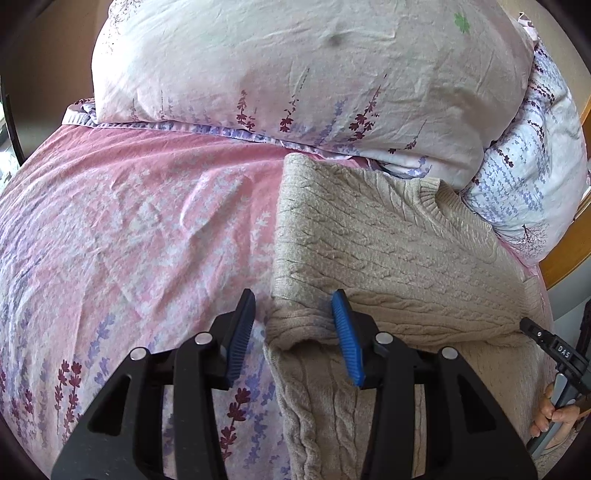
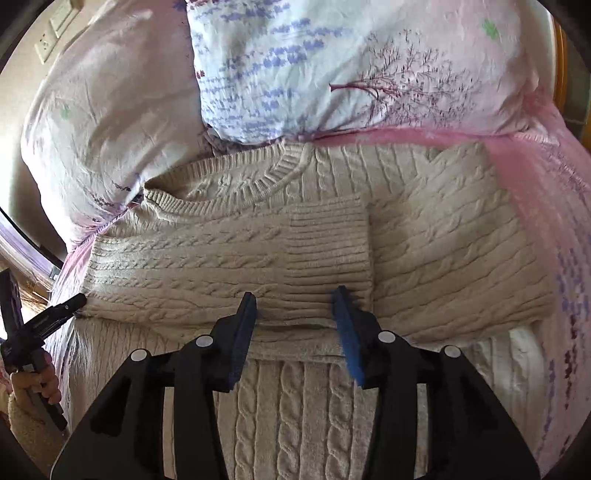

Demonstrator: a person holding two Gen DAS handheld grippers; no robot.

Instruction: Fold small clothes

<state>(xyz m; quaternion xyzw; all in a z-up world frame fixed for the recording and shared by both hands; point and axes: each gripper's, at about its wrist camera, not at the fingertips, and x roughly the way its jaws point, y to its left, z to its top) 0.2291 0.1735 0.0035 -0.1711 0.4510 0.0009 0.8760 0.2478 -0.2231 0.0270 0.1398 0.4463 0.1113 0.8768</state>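
Observation:
A beige cable-knit sweater (image 1: pixel 388 243) lies on a pink floral bedsheet (image 1: pixel 129 221), its sleeves folded across the chest. My left gripper (image 1: pixel 293 332) is open, hovering over the sweater's left folded edge, with nothing between the blue pads. The right wrist view shows the sweater (image 2: pixel 295 258) with a ribbed cuff (image 2: pixel 328 236) lying over the body. My right gripper (image 2: pixel 295 332) is open just above the folded sleeve's lower edge. The right gripper also shows at the right edge of the left wrist view (image 1: pixel 546 343), and the left gripper at the left edge of the right wrist view (image 2: pixel 55 314).
Two large floral pillows (image 1: pixel 295 66) (image 2: pixel 332 66) lie against the sweater's collar at the head of the bed. A wooden bed frame (image 1: pixel 569 258) shows at the right. A wall with switches (image 2: pixel 55 29) is at the upper left.

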